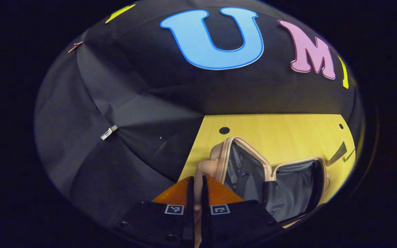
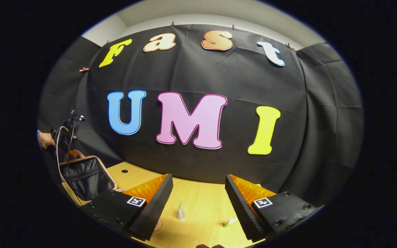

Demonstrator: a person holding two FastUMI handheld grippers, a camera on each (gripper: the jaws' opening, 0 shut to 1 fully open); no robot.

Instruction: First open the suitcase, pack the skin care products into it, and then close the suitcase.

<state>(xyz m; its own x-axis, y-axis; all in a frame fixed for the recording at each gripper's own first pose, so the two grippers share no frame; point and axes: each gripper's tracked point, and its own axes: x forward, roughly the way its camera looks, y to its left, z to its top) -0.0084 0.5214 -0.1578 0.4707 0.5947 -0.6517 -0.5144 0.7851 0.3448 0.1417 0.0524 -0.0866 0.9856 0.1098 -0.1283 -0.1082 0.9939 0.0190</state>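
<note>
The pink suitcase (image 1: pixel 271 168) lies open on the wooden table (image 1: pixel 288 131), and its dark lining shows in both halves. My left gripper (image 1: pixel 197 193) is shut on the suitcase's pink handle (image 1: pixel 205 168) at the lid's edge. In the right gripper view the suitcase lid (image 2: pixel 84 177) stands raised at the far left, with the left gripper (image 2: pixel 68 129) and a hand (image 2: pixel 46 140) at its top. My right gripper (image 2: pixel 198 179) is open above the table. A small white tube (image 2: pixel 181 212) stands between its fingers, farther off. A second small tube (image 2: pixel 230 221) lies near the right finger.
The black cloth wall closes the table's far side and its left. A small round hole (image 1: pixel 224 130) sits in the tabletop behind the suitcase, and another round hole (image 1: pixel 341 126) lies at the far right. Bare tabletop (image 2: pixel 202 196) spreads around the tubes.
</note>
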